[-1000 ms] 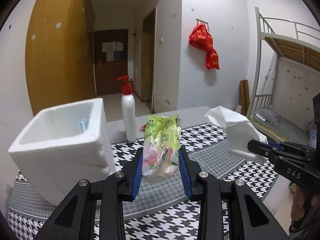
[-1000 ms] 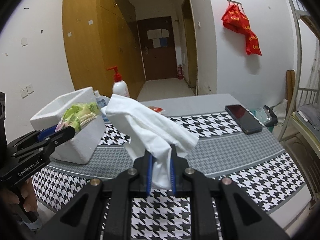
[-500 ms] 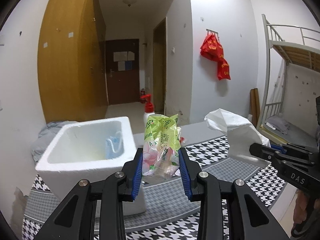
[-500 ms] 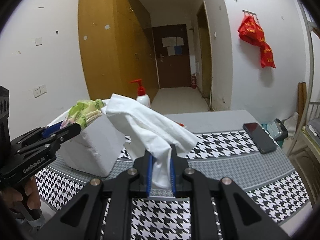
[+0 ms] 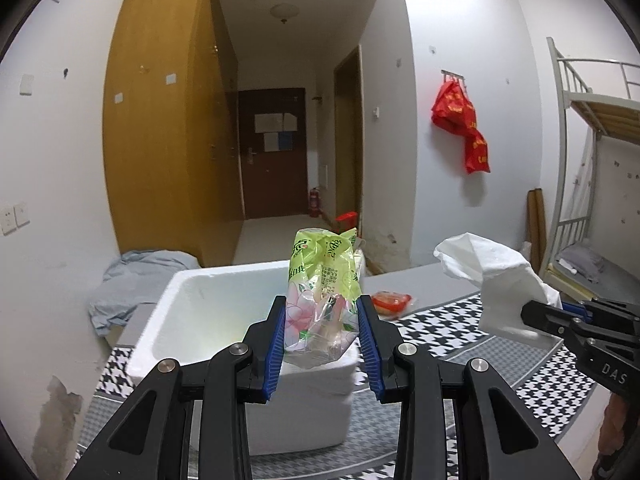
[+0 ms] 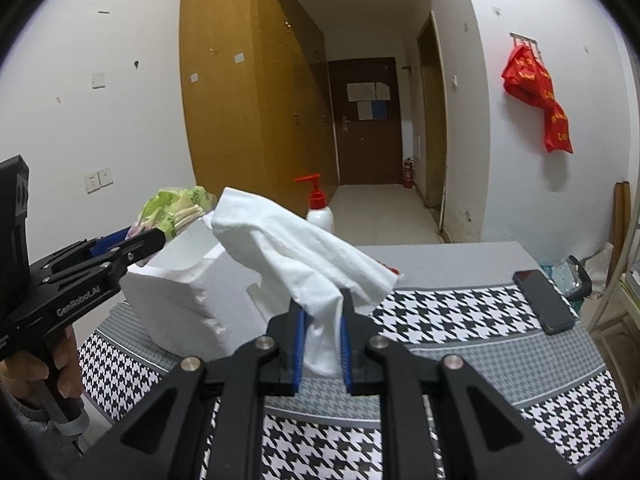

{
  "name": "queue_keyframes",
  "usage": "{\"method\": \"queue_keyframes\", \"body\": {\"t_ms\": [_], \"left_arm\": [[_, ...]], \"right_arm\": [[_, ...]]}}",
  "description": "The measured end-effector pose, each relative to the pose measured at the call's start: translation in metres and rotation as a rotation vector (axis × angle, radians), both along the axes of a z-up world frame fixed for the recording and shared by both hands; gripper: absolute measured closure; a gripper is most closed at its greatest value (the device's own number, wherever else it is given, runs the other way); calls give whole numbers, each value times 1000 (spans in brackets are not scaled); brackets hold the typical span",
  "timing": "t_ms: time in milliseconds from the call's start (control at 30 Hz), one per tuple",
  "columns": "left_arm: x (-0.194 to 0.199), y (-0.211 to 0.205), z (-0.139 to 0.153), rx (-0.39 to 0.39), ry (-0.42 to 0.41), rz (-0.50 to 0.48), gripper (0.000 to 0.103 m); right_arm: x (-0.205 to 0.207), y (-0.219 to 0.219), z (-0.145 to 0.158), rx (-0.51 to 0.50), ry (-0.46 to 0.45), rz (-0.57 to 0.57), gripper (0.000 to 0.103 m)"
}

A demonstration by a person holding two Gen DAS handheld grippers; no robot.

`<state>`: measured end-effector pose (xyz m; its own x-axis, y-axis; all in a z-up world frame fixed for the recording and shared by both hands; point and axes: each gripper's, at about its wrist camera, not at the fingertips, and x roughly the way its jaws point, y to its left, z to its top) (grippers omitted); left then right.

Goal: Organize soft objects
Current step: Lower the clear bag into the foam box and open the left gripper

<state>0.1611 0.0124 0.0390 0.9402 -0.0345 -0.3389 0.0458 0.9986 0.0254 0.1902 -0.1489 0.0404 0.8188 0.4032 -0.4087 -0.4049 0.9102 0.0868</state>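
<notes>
Left wrist view: the left gripper [image 5: 322, 338] is clamped on a green tissue packet [image 5: 323, 285] with a pink flower print, and holds it upright above the near rim of the white foam box [image 5: 176, 328], whose hollow looks mostly bare from here. To the right, the right gripper [image 5: 536, 316] pinches a crumpled white paper tissue [image 5: 492, 276] in the air above the houndstooth tablecloth [image 5: 532, 364].

In the right wrist view the same tissue [image 6: 296, 256] bunches between the blue pads [image 6: 298, 344] of the right gripper [image 6: 322, 346], its jaws closed tight on it, while the left gripper [image 6: 148, 238] carries the packet [image 6: 170, 210] at the box's [image 6: 180, 300] top edge. A pump bottle [image 6: 318, 208] stands behind the box, and a phone [image 6: 542, 306] lies on the cloth to the right.

The step in hand looks to be the drop-off of the packet (the tissue waits its turn). Next the packet wants carrying further over the opening and lowering before release, since it sits close to the rim and could tip outside.
</notes>
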Motion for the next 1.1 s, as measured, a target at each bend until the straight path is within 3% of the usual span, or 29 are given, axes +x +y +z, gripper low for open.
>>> {"method": "queue_keyframes", "body": {"t_ms": [900, 1000, 1067, 1100], "left_arm": [[58, 40, -8, 22, 69, 85, 67], [65, 44, -11, 6, 81, 76, 60], [65, 47, -13, 0, 85, 81, 36], [65, 49, -13, -3, 84, 87, 32]], "right_arm": [[27, 21, -12, 5, 32, 28, 85], [28, 22, -12, 3, 32, 24, 85], [28, 23, -13, 3, 36, 21, 85], [28, 23, -13, 2, 36, 19, 85]]}}
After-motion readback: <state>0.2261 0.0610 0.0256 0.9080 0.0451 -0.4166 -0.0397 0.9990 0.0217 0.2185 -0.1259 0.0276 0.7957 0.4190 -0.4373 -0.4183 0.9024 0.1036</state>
